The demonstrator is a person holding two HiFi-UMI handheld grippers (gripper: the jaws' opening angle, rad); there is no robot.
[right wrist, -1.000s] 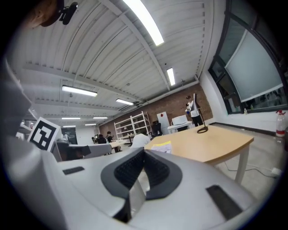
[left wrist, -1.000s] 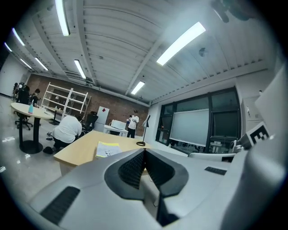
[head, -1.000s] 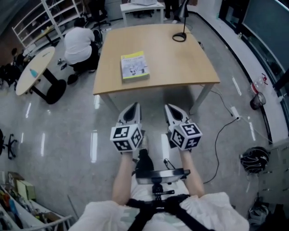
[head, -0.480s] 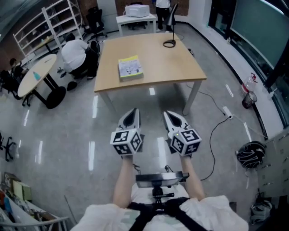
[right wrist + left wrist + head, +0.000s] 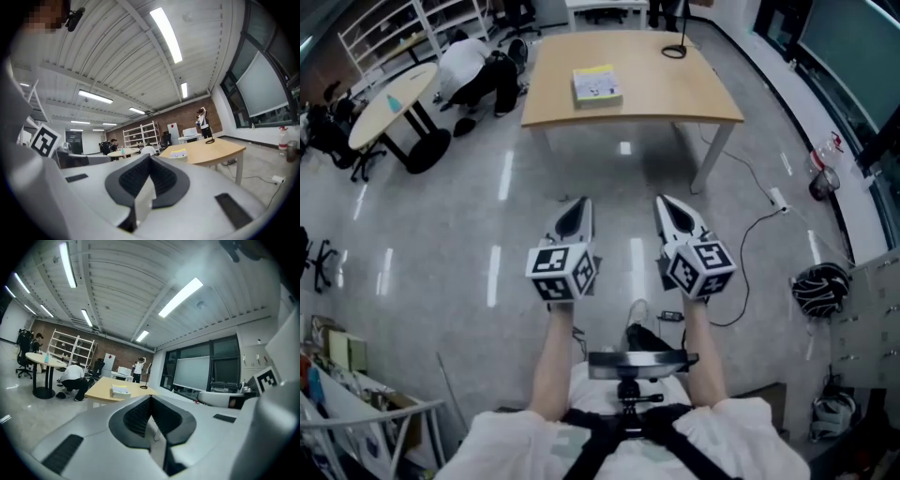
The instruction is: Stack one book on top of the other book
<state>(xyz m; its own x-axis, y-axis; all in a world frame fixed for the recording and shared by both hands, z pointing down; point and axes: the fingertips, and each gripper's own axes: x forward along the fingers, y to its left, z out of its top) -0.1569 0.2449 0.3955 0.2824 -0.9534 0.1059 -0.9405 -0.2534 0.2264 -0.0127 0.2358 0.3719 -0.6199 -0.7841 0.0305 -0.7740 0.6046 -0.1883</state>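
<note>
A yellow-edged stack of books (image 5: 597, 85) lies on the wooden table (image 5: 694, 94) far ahead of me; how many books it holds I cannot tell. The same books (image 5: 120, 390) (image 5: 178, 153) show small and distant in both gripper views. My left gripper (image 5: 580, 208) and right gripper (image 5: 667, 205) hang side by side over the grey floor, well short of the table. Both are shut with nothing between their jaws, and both point level toward the table.
A black lamp base (image 5: 675, 51) sits at the table's far end. A person in white (image 5: 469, 64) crouches left of the table beside a round table (image 5: 389, 103). Cables (image 5: 759, 246) and a helmet (image 5: 821, 287) lie on the floor at the right. Shelving (image 5: 384, 33) stands at the back left.
Both grippers have drawn back from the table, which now lies farther off and higher in the head view. The jaws stayed shut.
</note>
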